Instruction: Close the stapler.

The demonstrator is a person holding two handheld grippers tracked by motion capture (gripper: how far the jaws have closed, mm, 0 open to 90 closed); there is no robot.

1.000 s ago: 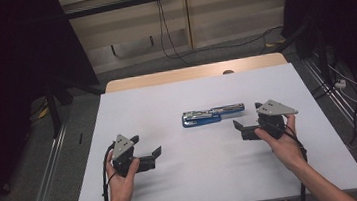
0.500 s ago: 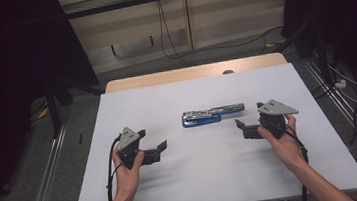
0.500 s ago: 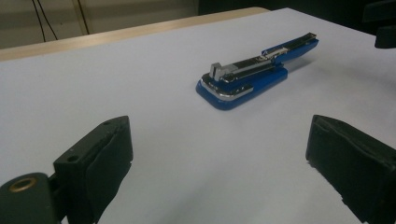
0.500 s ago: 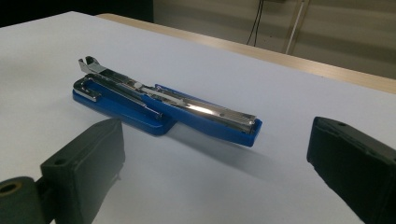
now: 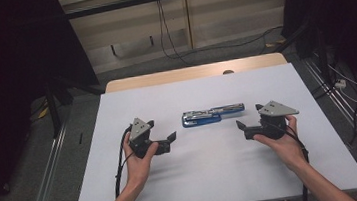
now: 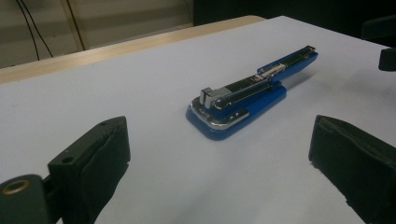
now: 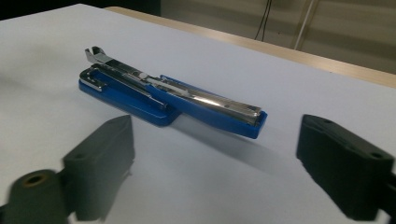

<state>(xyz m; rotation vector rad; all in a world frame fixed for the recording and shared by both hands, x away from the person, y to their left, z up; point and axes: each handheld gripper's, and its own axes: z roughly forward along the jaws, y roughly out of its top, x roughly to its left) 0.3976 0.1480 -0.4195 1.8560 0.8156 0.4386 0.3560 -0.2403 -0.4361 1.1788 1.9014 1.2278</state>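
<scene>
The approach step is being carried out: a blue stapler, swung open flat, is lying mid-table on the white sheet, and it is being flanked by the left gripper and the right gripper. Both sets of jaws are being held apart with nothing between them; the right pair has just been closing slightly. Next, a jaw-wide line-up on each end is judged necessary. Nothing is standing in the way; cables are trailing far behind.

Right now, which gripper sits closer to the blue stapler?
The left gripper: its jaws nearly reach the stapler base end; the right gripper stands slightly farther off.
</scene>
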